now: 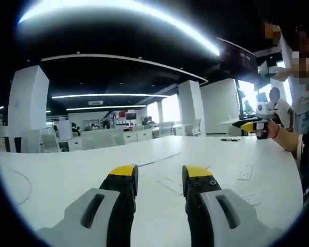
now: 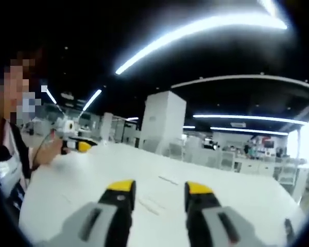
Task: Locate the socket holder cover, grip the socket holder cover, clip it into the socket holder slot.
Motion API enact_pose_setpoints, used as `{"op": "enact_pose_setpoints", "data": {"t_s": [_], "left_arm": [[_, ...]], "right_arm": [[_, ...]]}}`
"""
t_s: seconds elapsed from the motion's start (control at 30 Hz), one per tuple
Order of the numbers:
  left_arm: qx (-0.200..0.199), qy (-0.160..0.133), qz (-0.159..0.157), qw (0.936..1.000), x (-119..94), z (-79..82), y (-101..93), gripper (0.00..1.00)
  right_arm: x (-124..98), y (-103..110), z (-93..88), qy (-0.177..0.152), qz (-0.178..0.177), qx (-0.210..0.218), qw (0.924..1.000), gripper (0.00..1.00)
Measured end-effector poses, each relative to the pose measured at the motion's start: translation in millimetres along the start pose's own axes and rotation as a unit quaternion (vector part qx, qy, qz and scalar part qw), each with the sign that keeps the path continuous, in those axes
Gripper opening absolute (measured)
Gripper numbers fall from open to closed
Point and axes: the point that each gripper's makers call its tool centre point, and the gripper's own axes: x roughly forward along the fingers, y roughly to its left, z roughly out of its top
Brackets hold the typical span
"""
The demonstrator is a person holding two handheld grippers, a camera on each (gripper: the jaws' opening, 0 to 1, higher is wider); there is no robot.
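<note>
My left gripper [image 1: 159,174] is open over a white table [image 1: 67,175], its yellow-tipped jaws apart with nothing between them. A small flat white rectangular piece [image 1: 244,172], perhaps the socket holder cover, lies on the table to the right of the jaws. A dark round fitting [image 1: 229,139] sits in the tabletop farther off. The right gripper [image 1: 250,125] shows at the far right, held in a person's hand. In the right gripper view, my right gripper [image 2: 159,189] is open and empty above the table [image 2: 237,195]. The left gripper [image 2: 81,146] shows at the left in a hand.
A person [image 1: 304,98] stands at the table's right edge and also appears as the person [image 2: 10,149] in the right gripper view. Thin seams and marks [image 2: 167,180] cross the tabletop. White pillars [image 1: 28,105], desks and chairs [image 1: 98,138] fill the office behind.
</note>
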Motion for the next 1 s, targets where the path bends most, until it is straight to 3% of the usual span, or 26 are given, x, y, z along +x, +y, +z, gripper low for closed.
{"op": "enact_pose_setpoints", "data": {"t_s": [0.2, 0.5, 0.6, 1.0], "left_arm": [[0.008, -0.008, -0.001, 0.9999, -2, 5.4, -1.3, 0.38], [0.002, -0.003, -0.031, 0.9995, 0, 3.1, -13.8, 0.43], [0.0, 0.003, -0.039, 0.9992, 1, 0.2, -17.3, 0.48], [-0.001, 0.004, -0.037, 0.9993, 0, -1.1, -15.9, 0.47]], "right_arm": [[0, 3, 7.6, 0.003, 0.008, -0.007, 0.9999, 0.43], [9, 12, 21.4, 0.017, 0.031, -0.035, 0.9987, 0.47], [12, 16, 21.2, 0.03, 0.047, -0.038, 0.9977, 0.48], [24, 26, 17.2, 0.079, 0.078, -0.067, 0.9915, 0.49]]}}
